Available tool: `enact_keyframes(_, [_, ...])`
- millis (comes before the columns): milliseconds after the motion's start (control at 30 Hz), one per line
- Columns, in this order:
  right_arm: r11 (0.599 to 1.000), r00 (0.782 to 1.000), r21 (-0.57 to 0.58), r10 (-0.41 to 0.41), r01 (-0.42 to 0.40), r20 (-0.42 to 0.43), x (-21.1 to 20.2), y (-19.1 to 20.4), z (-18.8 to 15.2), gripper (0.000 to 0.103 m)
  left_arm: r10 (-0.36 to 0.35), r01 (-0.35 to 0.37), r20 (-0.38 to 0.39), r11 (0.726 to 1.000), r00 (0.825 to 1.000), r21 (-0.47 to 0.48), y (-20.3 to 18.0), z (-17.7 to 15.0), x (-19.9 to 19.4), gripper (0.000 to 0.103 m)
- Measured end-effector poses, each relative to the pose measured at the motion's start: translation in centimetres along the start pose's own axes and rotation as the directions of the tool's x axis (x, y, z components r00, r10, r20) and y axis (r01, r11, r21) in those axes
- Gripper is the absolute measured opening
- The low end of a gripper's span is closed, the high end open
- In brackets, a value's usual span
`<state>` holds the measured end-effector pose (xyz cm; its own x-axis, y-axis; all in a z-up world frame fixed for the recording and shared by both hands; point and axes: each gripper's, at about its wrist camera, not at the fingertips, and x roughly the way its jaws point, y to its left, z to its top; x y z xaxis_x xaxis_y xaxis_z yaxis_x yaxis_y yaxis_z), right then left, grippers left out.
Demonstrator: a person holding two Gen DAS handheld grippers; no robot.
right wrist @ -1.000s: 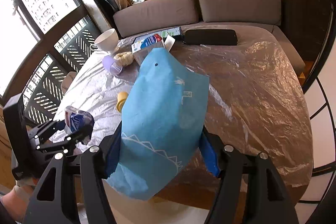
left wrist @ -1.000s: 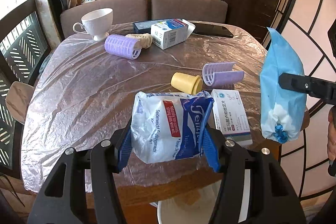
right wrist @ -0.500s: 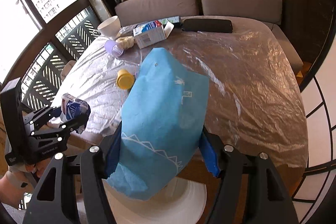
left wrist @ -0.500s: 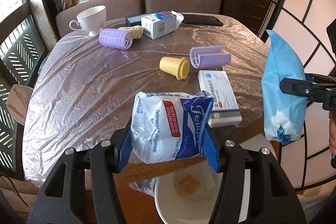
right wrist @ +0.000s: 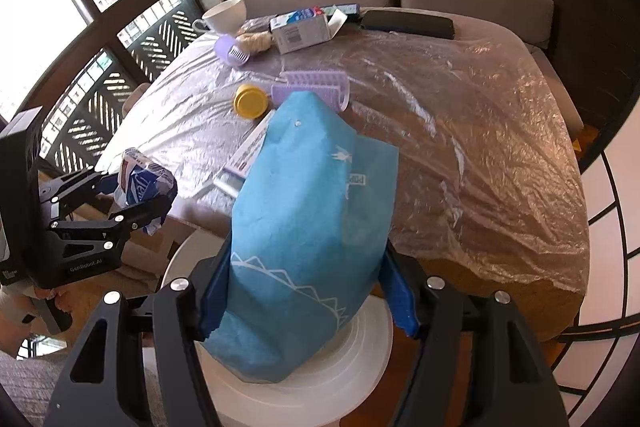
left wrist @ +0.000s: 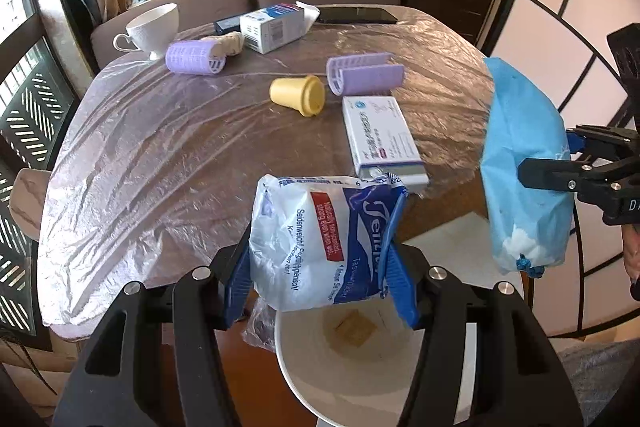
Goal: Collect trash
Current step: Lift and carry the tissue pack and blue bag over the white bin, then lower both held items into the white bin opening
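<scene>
While clamped, tissue pack point(left wrist: 320, 239) and blue bag point(right wrist: 304, 227), above white bin point(left wrist: 360, 367)

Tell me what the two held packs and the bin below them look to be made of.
Tissue pack in the left gripper: thin glossy plastic film, crinkled, printed blue and red. Blue pack in the right gripper: matte, softly creased wrap, paper or nonwoven, hard to say. White bin: smooth, slightly shiny wall, probably moulded plastic.
</scene>
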<state>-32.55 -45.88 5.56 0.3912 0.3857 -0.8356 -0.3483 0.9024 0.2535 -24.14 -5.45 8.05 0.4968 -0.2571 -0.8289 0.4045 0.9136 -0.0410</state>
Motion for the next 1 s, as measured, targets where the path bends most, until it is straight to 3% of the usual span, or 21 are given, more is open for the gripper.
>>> enact_keyframes(500, [0.989, 0.998, -0.146, -0.021, 0.013, -0.058, 1.1, 2.1, -2.9, 0.064, -0.030, 0.033, -0.070, 0.998, 0.997, 0.044, -1.7, -2.5, 0.9, 0.059])
enact_keyframes(1000, [0.983, 0.990, -0.182, -0.014, -0.011, -0.139, 2.7, 2.6, -5.4, 0.064, -0.040, 0.057, -0.156, 0.993, 0.987, 0.105, -3.1, -5.1, 2.2, 0.059])
